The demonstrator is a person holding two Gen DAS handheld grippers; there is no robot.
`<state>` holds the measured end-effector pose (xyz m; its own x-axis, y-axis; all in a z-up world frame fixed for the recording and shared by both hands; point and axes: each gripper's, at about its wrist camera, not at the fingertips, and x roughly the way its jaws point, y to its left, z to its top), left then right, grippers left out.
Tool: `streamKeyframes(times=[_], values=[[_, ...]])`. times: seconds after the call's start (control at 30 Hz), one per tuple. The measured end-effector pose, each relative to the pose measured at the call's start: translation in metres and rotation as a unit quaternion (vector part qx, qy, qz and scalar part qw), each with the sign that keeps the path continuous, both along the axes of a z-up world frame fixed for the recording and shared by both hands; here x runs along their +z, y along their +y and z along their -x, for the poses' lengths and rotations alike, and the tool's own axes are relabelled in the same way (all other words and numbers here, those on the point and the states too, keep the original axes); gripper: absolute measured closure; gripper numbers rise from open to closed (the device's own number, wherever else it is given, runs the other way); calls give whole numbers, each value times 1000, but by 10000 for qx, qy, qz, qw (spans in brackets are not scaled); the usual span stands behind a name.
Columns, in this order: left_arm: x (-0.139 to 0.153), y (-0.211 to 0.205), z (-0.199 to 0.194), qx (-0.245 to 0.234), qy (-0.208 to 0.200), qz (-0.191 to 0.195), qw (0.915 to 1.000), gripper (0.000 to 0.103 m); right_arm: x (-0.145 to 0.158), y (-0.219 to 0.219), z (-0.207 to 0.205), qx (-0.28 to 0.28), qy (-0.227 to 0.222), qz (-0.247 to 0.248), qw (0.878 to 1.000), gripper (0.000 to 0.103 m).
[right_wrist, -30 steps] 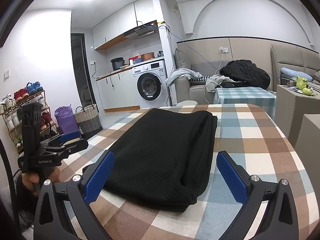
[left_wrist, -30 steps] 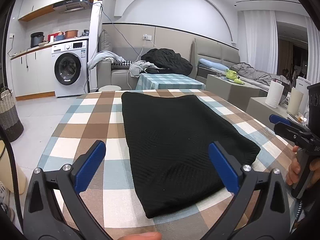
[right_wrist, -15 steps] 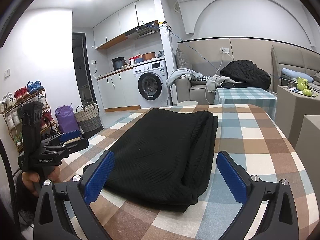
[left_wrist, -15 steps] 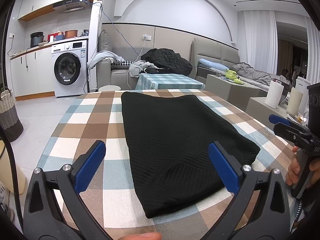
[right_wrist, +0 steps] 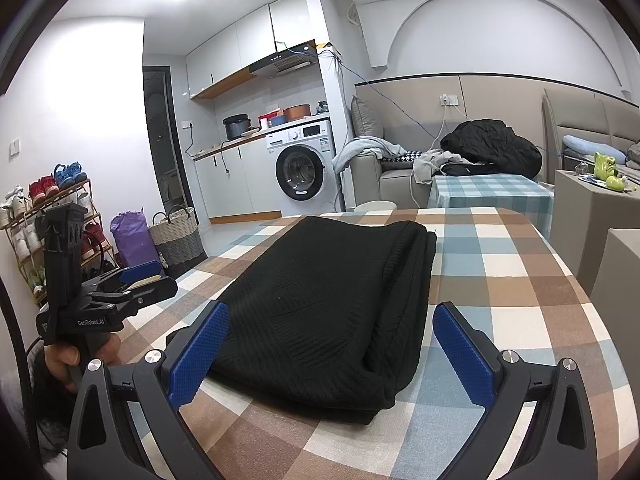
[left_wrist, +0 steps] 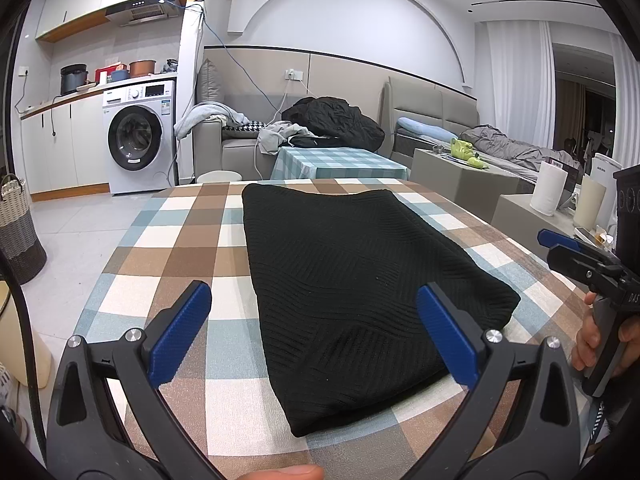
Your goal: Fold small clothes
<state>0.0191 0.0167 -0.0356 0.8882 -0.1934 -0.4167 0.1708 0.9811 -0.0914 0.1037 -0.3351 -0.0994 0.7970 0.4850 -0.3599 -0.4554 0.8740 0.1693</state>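
Observation:
A black knitted garment [left_wrist: 352,272] lies folded into a long flat rectangle on the checked tablecloth [left_wrist: 188,248]. My left gripper [left_wrist: 313,294] hovers open over its near end, with nothing between the blue pads. In the right wrist view the same garment [right_wrist: 332,288] shows stacked layers along its right edge. My right gripper [right_wrist: 332,312] is open above the near corner and holds nothing. Each gripper also shows in the other view, held by a hand off the table's side: the right gripper [left_wrist: 550,246] and the left gripper [right_wrist: 166,278].
The round table edge [right_wrist: 560,264] drops off on the right. Behind stand a washing machine [left_wrist: 138,140], a sofa with piled clothes [left_wrist: 332,120], a small checked table [left_wrist: 340,162], a woven basket [right_wrist: 176,236], a shoe rack [right_wrist: 52,208] and a paper roll [left_wrist: 546,192].

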Motion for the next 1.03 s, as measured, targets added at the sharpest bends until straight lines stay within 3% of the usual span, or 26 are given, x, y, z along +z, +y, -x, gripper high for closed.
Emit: streamKeyframes(times=[1.03], values=[[1, 0, 2, 26, -27, 6, 10000, 1, -1, 1, 1, 19, 2, 6, 10000, 0]])
